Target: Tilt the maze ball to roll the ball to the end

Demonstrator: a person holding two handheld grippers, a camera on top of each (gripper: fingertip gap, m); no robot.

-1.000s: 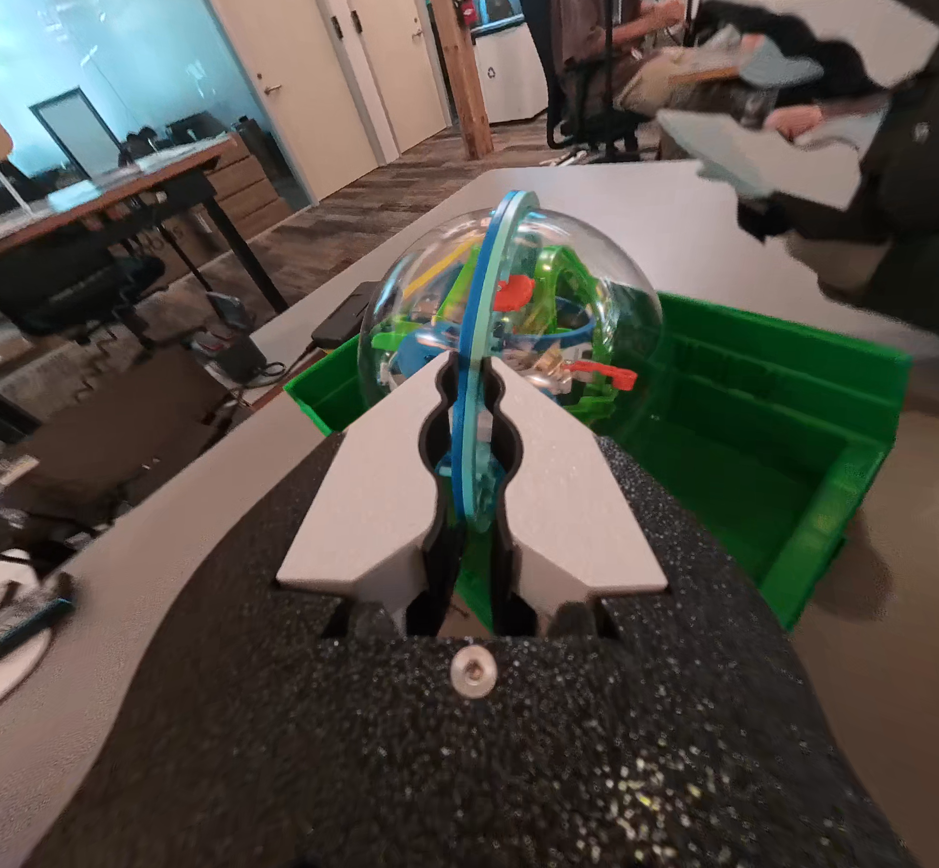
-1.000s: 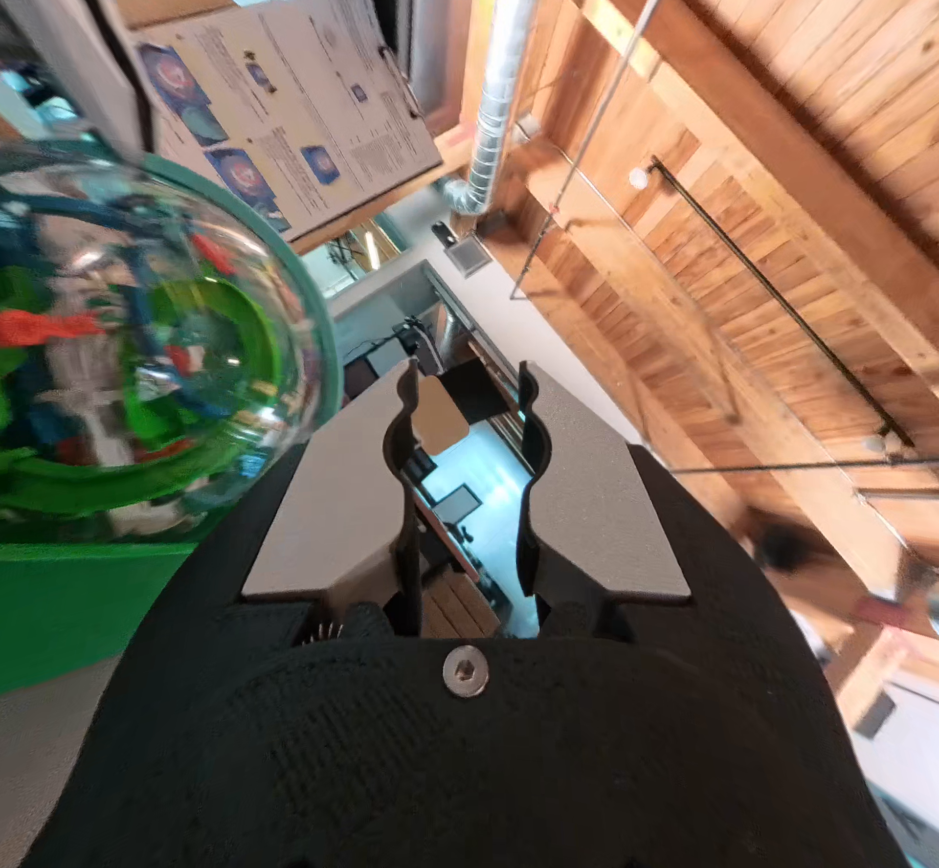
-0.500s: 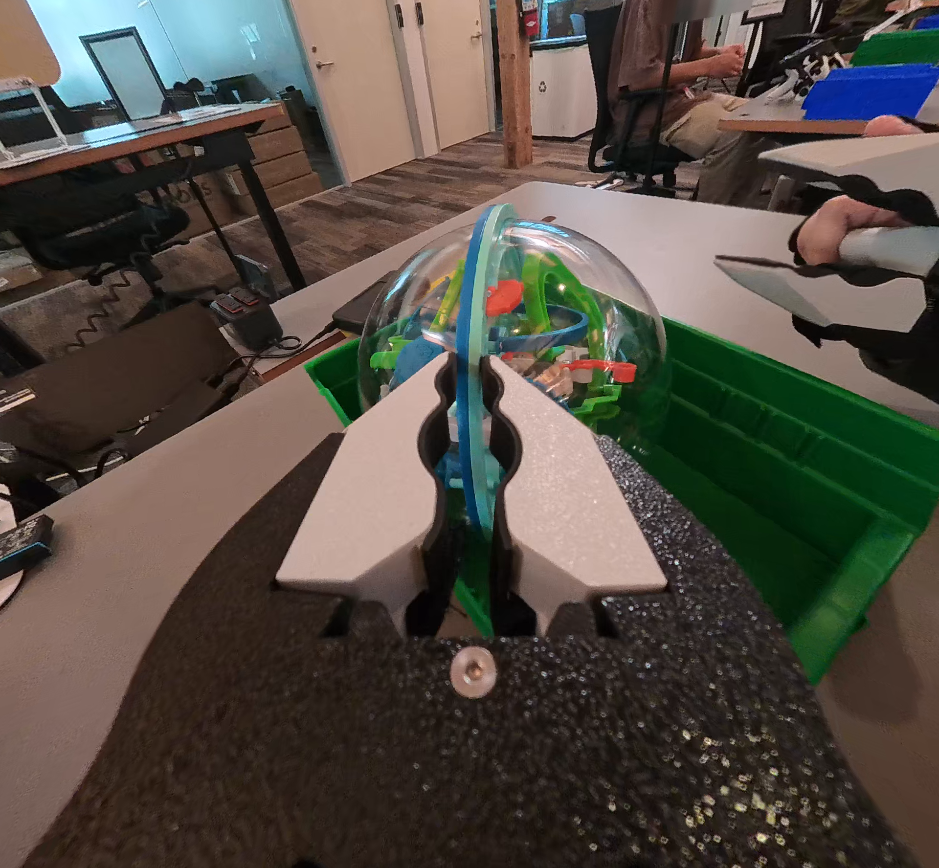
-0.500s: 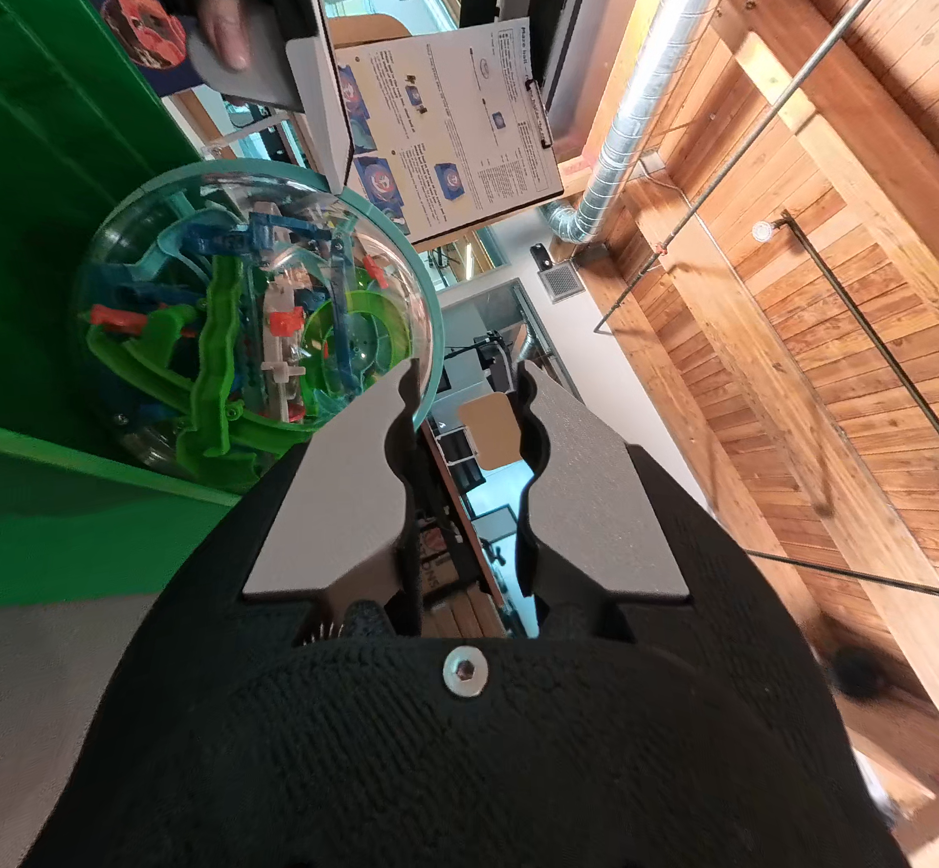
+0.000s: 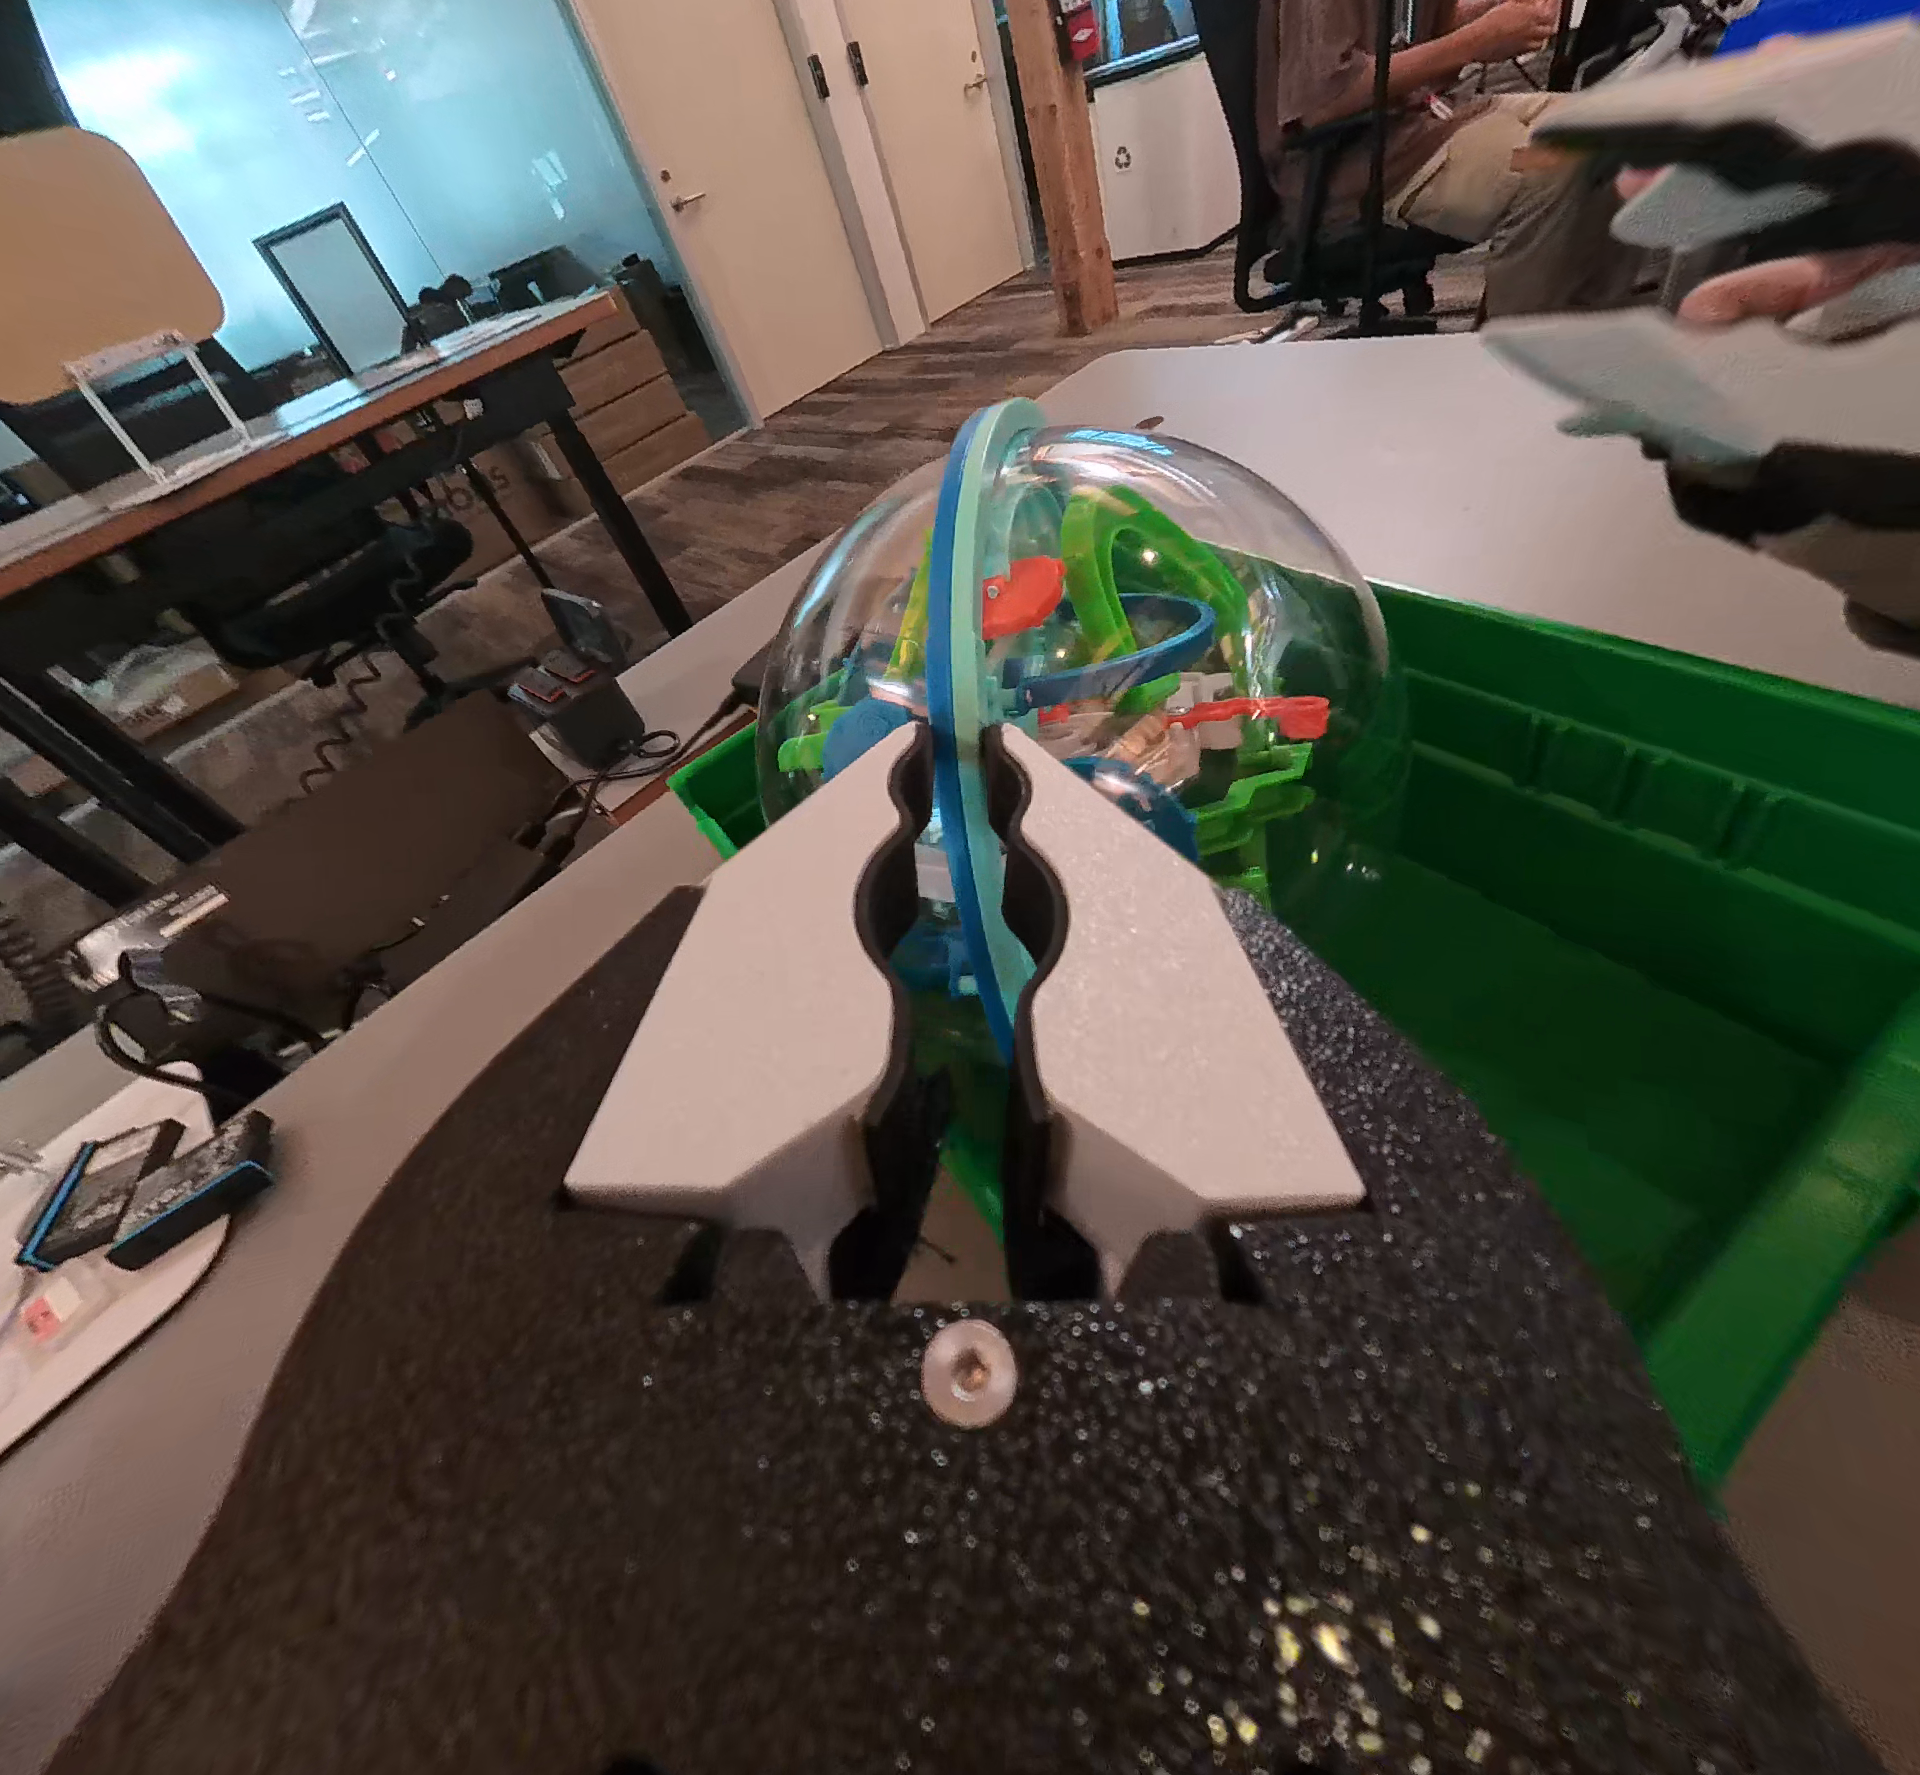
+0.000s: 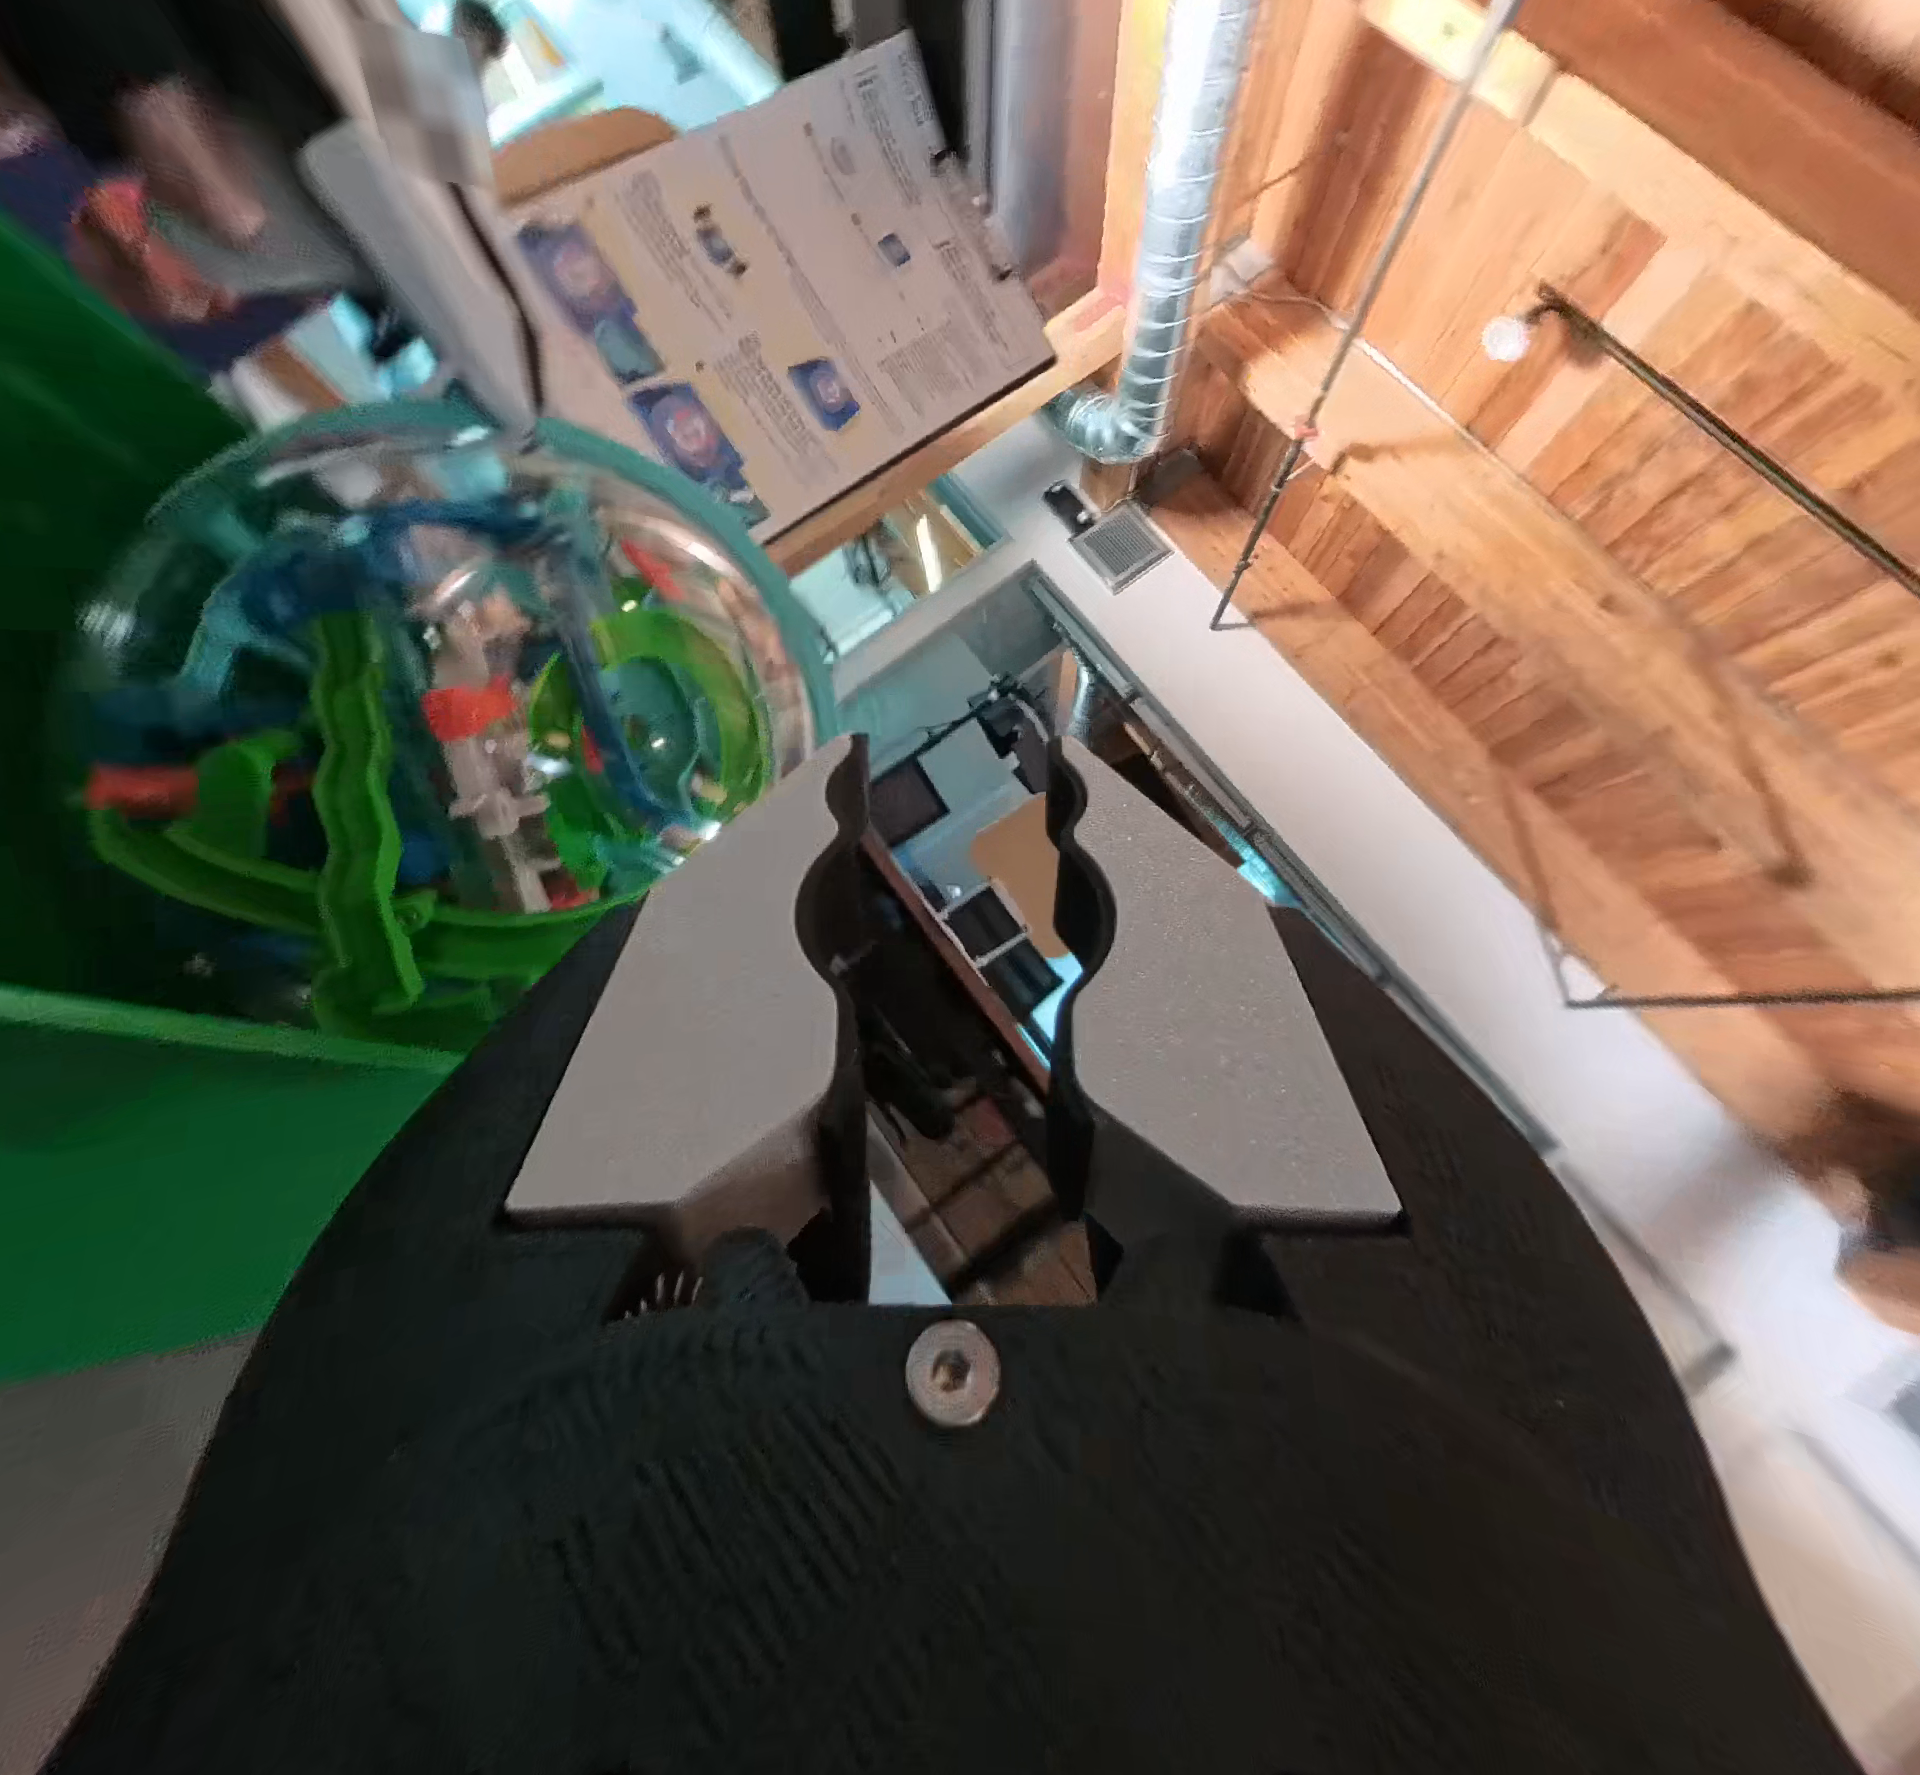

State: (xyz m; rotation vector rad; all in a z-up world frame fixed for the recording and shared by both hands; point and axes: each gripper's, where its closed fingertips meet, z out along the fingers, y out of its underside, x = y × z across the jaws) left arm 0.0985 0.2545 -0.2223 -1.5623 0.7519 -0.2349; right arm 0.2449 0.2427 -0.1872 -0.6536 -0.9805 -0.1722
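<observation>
Two grippers, one maze ball. The left gripper (image 5: 954,754) had its jaws pinched on the blue-and-teal rim (image 5: 961,603) that rings the maze ball (image 5: 1070,676), with a fingertip (image 5: 831,790) on each side of the rim. The ball was held at the near left corner of the green bin (image 5: 1662,894) on the grey desk (image 5: 1351,437); I couldn't tell whether it touched the bin floor. Handling call: the clear shell looked hard, smooth and rounded, so likely slippery for flat pads; the rim is the only flat, stiff place to hold. It probably weighs little, mostly hollow plastic tracks. The small rolling ball inside wasn't visible. The right gripper (image 6: 951,769) had its jaws spread with nothing between them, and the maze ball lay just beside its left fingertip (image 6: 727,894), outside the gap.
</observation>
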